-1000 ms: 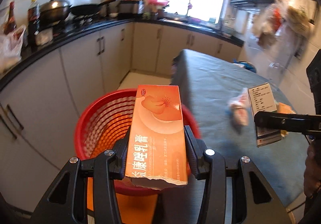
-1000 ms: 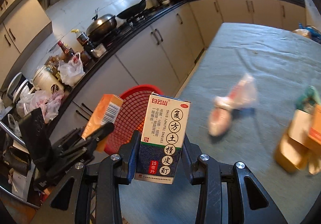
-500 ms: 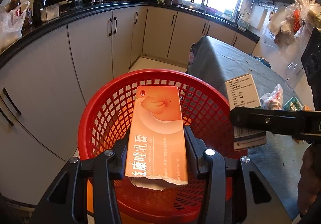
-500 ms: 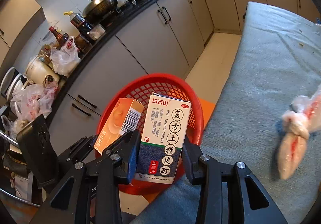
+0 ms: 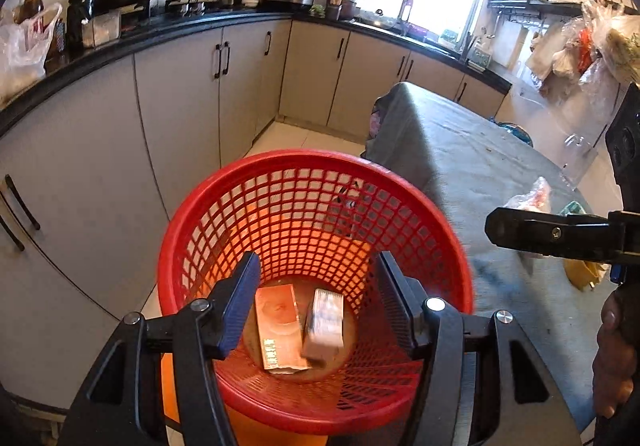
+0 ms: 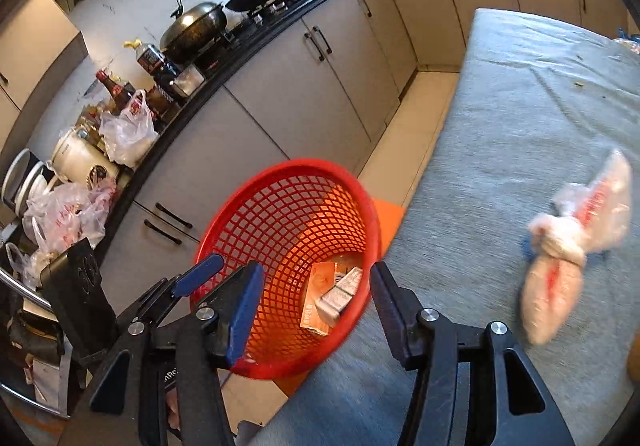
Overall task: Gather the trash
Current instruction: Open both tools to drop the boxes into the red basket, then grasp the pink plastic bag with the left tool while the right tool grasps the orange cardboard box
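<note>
A red mesh basket [image 5: 200, 206] stands on the floor beside the table; it also shows in the right wrist view [image 6: 280, 172]. An orange box [image 5: 278, 326] and a white box [image 5: 324, 330] lie on its bottom; both also show in the right wrist view, orange [image 6: 320, 286] and white [image 6: 340, 296]. My left gripper [image 5: 316, 306] is open and empty above the basket. My right gripper [image 6: 316, 310] is open and empty over the basket's table-side rim. A tied pink-white plastic bag [image 6: 560, 258] lies on the grey table [image 6: 500, 126].
Kitchen cabinets [image 5: 180, 106] and a cluttered counter [image 6: 120, 134] run along the left. A yellowish wrapper [image 5: 580, 274] lies on the table under my right gripper's finger [image 5: 552, 234]. An orange mat [image 6: 384, 214] lies under the basket.
Both grippers opened and let go of their boxes, which fell into the basket. The left gripper has moved further over the basket.
</note>
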Tool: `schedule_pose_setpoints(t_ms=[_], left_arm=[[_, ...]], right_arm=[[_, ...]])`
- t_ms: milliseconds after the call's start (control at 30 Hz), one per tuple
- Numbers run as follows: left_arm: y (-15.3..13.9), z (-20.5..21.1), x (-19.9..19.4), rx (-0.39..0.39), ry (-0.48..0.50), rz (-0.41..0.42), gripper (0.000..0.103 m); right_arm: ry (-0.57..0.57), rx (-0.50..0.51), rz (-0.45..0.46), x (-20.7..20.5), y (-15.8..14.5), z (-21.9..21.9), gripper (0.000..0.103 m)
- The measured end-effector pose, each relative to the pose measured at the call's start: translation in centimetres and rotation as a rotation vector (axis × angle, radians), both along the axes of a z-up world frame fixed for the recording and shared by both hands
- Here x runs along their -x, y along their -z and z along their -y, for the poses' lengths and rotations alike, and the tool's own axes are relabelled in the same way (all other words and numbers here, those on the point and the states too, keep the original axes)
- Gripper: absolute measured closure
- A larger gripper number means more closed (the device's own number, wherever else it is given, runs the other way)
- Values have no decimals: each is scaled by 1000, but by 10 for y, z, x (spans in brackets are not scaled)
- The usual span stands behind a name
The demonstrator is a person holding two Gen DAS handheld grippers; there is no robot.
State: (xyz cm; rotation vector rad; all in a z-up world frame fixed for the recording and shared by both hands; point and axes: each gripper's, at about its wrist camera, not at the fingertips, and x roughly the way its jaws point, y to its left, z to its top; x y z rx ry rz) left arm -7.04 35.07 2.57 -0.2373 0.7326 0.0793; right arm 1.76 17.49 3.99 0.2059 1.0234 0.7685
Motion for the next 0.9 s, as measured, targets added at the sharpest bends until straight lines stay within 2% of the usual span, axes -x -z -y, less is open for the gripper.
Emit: schedule_pose_setpoints(t_ms=[300,567,767,900], left_arm=[[-30,51,4,-41,81,41,41],[-40,117,-5,-86,192,36,40],[-43,158,-28,-89,263,26,35],[-38,176,-54,-64,280,-1,33]], right_arm=[[79,-57,16,19,-13,72,43],[179,-102,58,34,-26,177,43],[290,-129,96,36,-37,259,44],[348,-165,69,25,-33,299,45]])
